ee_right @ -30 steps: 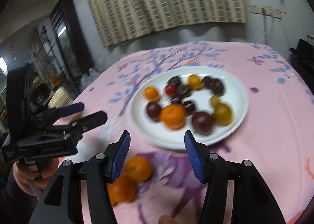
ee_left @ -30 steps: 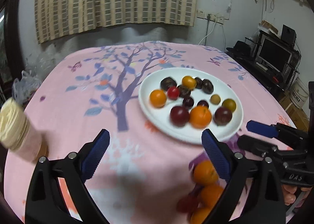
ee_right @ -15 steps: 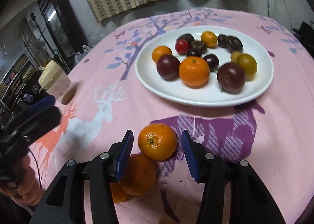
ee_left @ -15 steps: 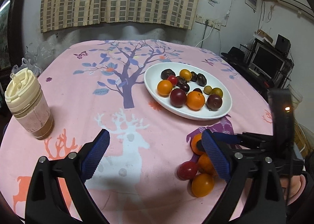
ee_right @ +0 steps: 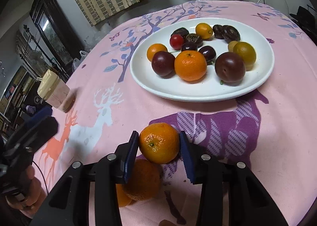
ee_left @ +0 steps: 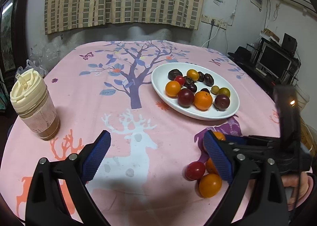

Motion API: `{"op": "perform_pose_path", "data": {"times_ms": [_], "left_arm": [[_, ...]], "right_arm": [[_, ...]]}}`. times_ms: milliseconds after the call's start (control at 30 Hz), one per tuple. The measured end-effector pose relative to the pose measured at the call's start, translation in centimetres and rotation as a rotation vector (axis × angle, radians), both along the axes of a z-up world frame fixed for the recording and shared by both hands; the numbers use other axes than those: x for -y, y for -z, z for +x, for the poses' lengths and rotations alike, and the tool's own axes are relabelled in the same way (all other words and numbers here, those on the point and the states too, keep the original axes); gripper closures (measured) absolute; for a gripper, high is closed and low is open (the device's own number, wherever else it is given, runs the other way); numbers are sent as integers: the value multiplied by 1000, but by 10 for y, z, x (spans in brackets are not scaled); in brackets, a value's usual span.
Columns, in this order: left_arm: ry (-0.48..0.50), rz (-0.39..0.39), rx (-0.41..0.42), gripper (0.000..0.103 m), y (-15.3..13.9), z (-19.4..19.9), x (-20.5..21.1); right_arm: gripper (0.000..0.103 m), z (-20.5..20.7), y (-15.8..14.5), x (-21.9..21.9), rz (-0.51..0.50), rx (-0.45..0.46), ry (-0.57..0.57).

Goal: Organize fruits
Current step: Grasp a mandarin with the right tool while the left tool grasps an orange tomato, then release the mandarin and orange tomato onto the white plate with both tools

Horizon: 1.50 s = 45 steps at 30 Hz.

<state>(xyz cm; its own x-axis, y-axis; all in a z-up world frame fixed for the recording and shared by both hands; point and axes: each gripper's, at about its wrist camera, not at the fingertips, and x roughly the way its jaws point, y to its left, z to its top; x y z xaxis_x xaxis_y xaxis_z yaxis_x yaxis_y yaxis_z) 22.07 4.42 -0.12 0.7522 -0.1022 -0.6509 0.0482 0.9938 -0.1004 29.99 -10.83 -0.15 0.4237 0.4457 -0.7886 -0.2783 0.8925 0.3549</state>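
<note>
Ribbed blue right claw (ee_right: 158, 153) closing round dimpled mandarin (ee_right: 159, 143).

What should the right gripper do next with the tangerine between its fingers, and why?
Probably finish closing, then lift. The right gripper has its jaws closing around the tangerine, which sits on the pink tablecloth against another orange fruit. The white plate ahead has room near its front rim.

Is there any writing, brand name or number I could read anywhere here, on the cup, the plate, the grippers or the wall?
None can be read.
Cup with cream lid: no label shows.
White plate: plain.
Left gripper and right gripper, whose jaws are closing on a mandarin: no lettering shows.
Papers on the wall: too small and blurred.
</note>
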Motion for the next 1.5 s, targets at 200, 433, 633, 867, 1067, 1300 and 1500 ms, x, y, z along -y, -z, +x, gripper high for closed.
{"op": "perform_pose_path", "data": {"times_ms": [200, 433, 633, 867, 1067, 1300, 1500], "left_arm": [[86, 35, -28, 10, 7, -6, 8], [368, 95, -101, 29, 31, -33, 43], [425, 128, -173, 49, 51, -31, 60], [452, 41, -211, 64, 54, -23, 64], [430, 89, -188, 64, 56, -23, 77], [410, 110, -199, 68, 60, -19, 80], [423, 44, -189, 68, 49, -27, 73]], "right_arm": [[61, -12, -32, 18, 64, 93, 12], [61, -22, -43, 44, 99, 135, 43], [61, -26, -46, 47, 109, 135, 44], [61, -29, -48, 47, 109, 144, 43], [61, -30, -47, 45, 93, 156, 49], [61, -30, -44, 47, 79, 155, 62], [61, -31, -45, 47, 95, 150, 54]]}}
